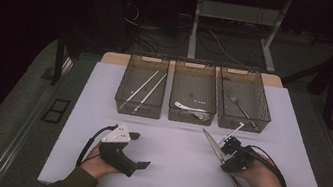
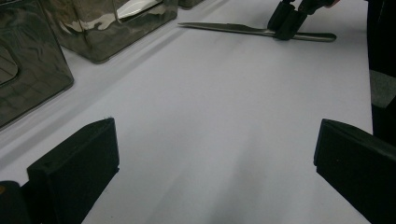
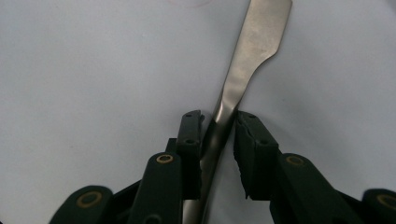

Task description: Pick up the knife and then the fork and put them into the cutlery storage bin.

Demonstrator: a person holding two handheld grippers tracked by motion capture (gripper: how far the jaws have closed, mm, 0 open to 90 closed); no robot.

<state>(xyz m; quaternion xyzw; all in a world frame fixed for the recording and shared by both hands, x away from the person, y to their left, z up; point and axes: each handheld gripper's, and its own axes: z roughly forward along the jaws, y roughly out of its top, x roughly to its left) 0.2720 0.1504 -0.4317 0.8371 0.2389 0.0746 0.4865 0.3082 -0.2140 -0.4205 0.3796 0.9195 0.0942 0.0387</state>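
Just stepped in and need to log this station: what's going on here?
A person at a white table is sorting cutlery with a gripper in each hand. The right gripper has its jaws either side of a table knife that lies flat on the table, near where handle meets blade; the pads look close but not clearly clamped. The left gripper rests open on the table, holding nothing. Behind stand three clear bins: the left one holds chopsticks, the right one a fork.
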